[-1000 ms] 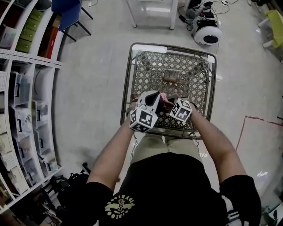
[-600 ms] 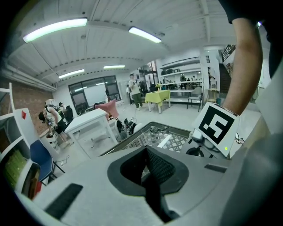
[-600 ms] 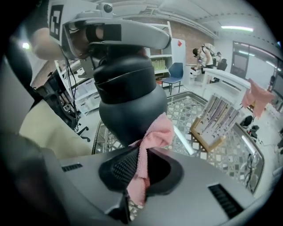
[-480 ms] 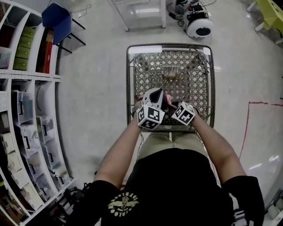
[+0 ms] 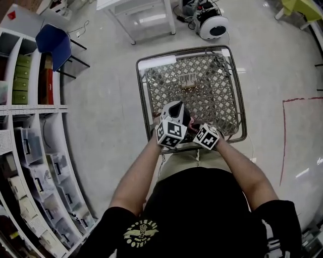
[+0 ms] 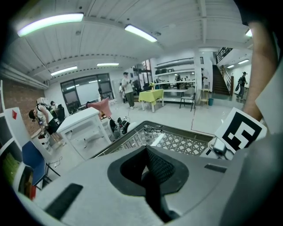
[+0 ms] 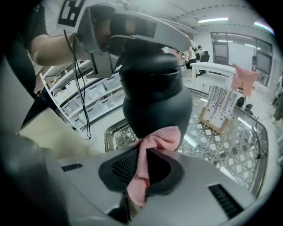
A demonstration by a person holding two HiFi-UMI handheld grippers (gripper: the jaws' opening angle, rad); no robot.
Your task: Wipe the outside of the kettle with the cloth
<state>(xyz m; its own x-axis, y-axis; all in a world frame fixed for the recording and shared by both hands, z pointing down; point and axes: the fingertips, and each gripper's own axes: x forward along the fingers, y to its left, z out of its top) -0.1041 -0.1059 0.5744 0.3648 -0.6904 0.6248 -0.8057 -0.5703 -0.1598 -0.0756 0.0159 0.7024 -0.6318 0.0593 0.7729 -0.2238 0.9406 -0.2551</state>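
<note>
Scene: A person stands at the near end of a wire cart (image 5: 202, 50), both arms reaching over its near rim, a gripper in each hand.
Kettle: The dark, round-bodied kettle (image 7: 154, 97) sits upright above the near end of the cart, with the basket mesh showing behind and below it.
Left gripper: The left gripper (image 6: 148, 170) has its jaws drawn together on a dark piece. Seen from the right gripper view, it lies across the top of the kettle. In the head view it is over the cart's near-left part (image 5: 176, 112).
Cloth: The pink cloth (image 7: 157, 139) is bunched against the kettle's lower front, and its tail runs back down between the right jaws.
Right gripper: The right gripper (image 7: 139, 165) is clamped on the cloth, nose tilted down and close against the kettle. In the head view it is at the cart's near rim (image 5: 200, 130), just right of the left gripper.
Card: A small printed card (image 5: 187, 80) lies on the mesh in the middle of the cart.
Surroundings: Shelves (image 5: 30, 151) with bins run along the floor left of the cart. A blue chair (image 5: 53, 43) stands left of its far end, and a white table (image 5: 136, 12) stands beyond the far end.
</note>
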